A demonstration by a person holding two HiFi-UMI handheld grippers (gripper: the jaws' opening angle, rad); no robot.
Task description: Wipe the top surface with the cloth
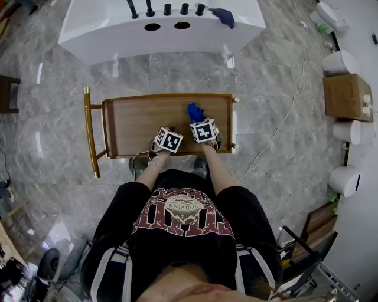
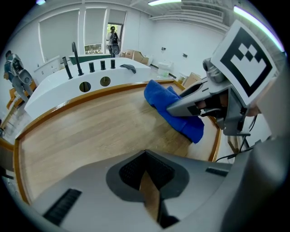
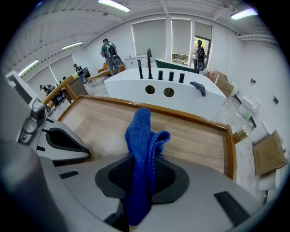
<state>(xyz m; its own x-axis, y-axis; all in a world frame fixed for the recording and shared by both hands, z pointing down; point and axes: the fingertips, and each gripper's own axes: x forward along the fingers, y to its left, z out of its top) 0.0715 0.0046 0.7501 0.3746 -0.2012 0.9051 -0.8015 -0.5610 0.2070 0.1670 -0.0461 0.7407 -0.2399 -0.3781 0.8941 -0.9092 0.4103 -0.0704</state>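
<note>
A blue cloth hangs bunched above the right half of the wooden cart top. My right gripper is shut on the cloth; in the right gripper view the cloth stands up out of the closed right gripper, over the wood. My left gripper hovers just to its left near the cart's front edge. In the left gripper view the left gripper is shut with nothing in it, and the cloth drapes down onto the cart top beneath the right gripper's jaw.
The cart has a raised rim and a gold handle on its left. Beyond it stands a white bench with black posts, two holes and a dark item. A cardboard box and white cylinders line the right wall. People stand far off.
</note>
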